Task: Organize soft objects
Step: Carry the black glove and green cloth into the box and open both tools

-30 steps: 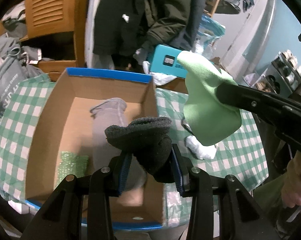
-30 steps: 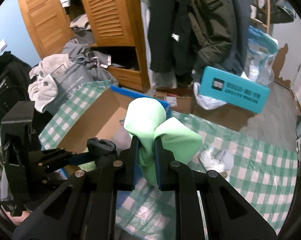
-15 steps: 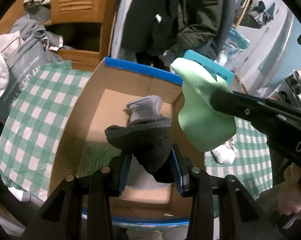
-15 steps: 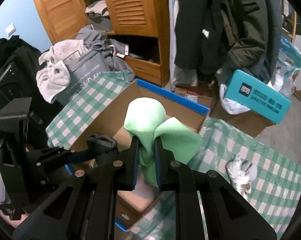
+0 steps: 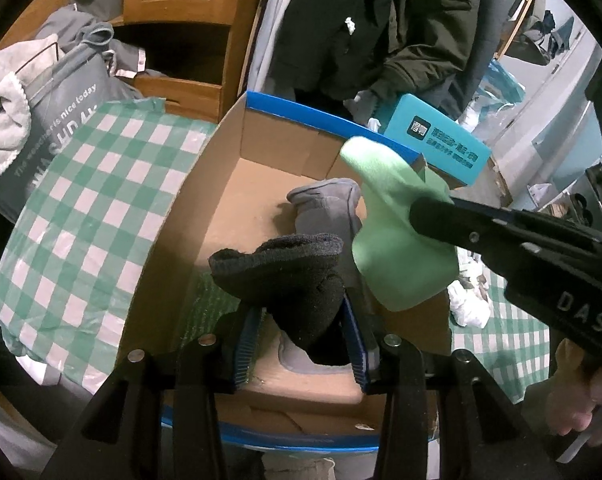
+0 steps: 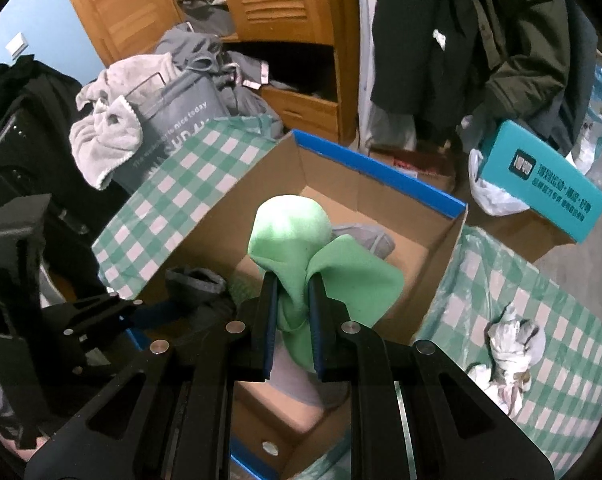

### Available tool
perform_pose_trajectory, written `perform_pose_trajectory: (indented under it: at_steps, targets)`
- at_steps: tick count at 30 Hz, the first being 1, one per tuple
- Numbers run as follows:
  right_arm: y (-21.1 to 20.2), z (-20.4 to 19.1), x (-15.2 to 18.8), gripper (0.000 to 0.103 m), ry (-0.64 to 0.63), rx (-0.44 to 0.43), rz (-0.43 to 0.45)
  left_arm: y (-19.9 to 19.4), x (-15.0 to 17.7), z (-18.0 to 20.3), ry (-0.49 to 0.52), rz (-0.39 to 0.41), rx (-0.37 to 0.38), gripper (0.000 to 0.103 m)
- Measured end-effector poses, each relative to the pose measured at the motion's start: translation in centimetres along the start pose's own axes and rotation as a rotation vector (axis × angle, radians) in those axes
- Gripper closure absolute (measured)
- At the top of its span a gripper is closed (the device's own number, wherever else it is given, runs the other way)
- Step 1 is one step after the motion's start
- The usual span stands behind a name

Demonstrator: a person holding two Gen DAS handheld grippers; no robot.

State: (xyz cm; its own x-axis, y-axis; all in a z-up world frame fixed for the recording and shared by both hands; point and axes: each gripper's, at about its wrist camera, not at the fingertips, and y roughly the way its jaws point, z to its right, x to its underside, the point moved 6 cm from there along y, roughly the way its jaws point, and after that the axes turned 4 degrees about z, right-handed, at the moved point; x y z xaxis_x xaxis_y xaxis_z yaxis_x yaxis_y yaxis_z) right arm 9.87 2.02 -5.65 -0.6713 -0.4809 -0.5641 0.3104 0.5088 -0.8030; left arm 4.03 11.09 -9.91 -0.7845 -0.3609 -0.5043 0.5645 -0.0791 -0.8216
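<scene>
My left gripper (image 5: 301, 320) is shut on a black knitted sock (image 5: 289, 276) and holds it over the open cardboard box (image 5: 173, 240) with a blue rim. My right gripper (image 6: 293, 300) is shut on a light green cloth (image 6: 301, 240), also above the box (image 6: 441, 248); that cloth shows in the left wrist view (image 5: 393, 236) too. A grey sock (image 5: 329, 208) and a green scrubby cloth (image 5: 209, 304) lie on the box floor. The black sock also shows in the right wrist view (image 6: 195, 280).
The box sits on a green-checked tablecloth (image 5: 81, 220). A crumpled white cloth (image 6: 509, 340) lies on the table right of the box. A teal carton (image 6: 541, 184), a wooden wardrobe (image 6: 281, 8), hanging coats and a grey laundry bag (image 6: 173, 120) stand behind.
Both grippers have moved left and forward with their cloths, from beside the box's right wall to above its inside. Neither has let go.
</scene>
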Motion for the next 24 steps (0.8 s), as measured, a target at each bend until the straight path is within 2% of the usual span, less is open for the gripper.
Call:
perform_pose_trajectory:
  at_steps: [3, 5, 7, 8, 12, 15, 24]
  targets:
    - [0.4, 0.7, 0.3, 0.087, 0.013, 0.014, -0.01, 0.1, 0.0, -0.1, 0.0, 0.0, -0.004, 0.047]
    - [0.4, 1.4, 0.5, 0.08, 0.032, 0.022, -0.013, 0.1, 0.0, 0.0, 0.001, 0.001, -0.007, 0.045]
    - [0.5, 1.8, 0.7, 0.068, 0.043, 0.025, -0.021, 0.1, 0.0, 0.0, -0.002, -0.002, -0.008, 0.043]
    - [0.5, 2.1, 0.9, 0.066, 0.049, 0.028, -0.025, 0.1, 0.0, 0.0, -0.004, -0.003, -0.008, 0.041]
    - [0.1, 2.8, 1.2, 0.062, 0.06, 0.043, -0.011, 0.2, 0.0, 0.1, -0.001, -0.005, -0.005, 0.04]
    - [-0.2, 3.1, 1.4, 0.055, 0.065, 0.038, -0.011, 0.4, 0.0, 0.2, 0.001, -0.01, -0.004, 0.04]
    - [-1.4, 4.6, 2.2, 0.052, 0.081, 0.054, 0.006, 0.7, 0.4, 2.7, 0.03, -0.02, 0.026, 0.04]
